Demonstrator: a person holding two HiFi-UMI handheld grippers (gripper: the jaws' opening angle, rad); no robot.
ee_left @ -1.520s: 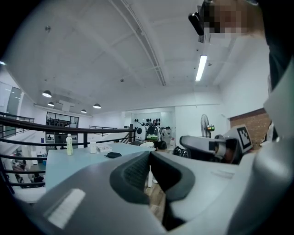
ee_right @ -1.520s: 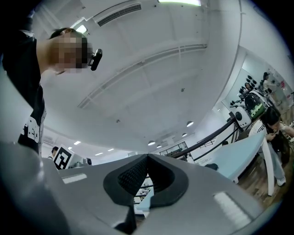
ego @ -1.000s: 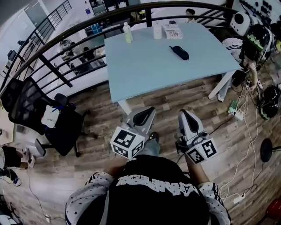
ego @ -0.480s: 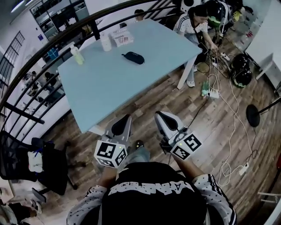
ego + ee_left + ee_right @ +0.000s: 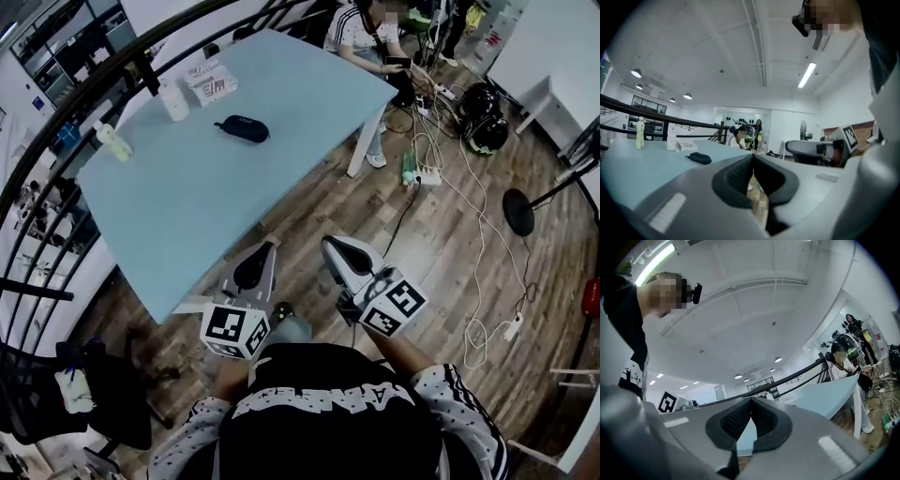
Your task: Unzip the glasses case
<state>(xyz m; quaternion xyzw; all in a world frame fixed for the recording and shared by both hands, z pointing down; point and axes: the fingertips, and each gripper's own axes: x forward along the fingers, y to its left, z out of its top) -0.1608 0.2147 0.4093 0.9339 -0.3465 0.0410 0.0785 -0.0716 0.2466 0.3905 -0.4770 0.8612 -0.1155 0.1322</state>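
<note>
A dark glasses case (image 5: 243, 128) lies on the far part of the pale blue table (image 5: 197, 216), zipped as far as I can tell. In the left gripper view the glasses case (image 5: 699, 158) shows small and far off on the tabletop. My left gripper (image 5: 266, 248) is held over the wooden floor, just short of the table's near edge, jaws together with nothing between them. My right gripper (image 5: 328, 246) hangs beside it, also over the floor, jaws pressed shut and empty. Both point toward the table and stay well away from the case.
A bottle (image 5: 111, 141), a white cup (image 5: 172, 101) and a small box (image 5: 212, 82) stand near the table's far edge by a black railing (image 5: 56, 122). A seated person (image 5: 361, 28) is at the far corner. Cables and a power strip (image 5: 419, 174) lie on the floor to the right.
The view has swung so the table now sits further left and nearer. Both grippers have moved level toward the table's near edge, staying side by side and shut.
</note>
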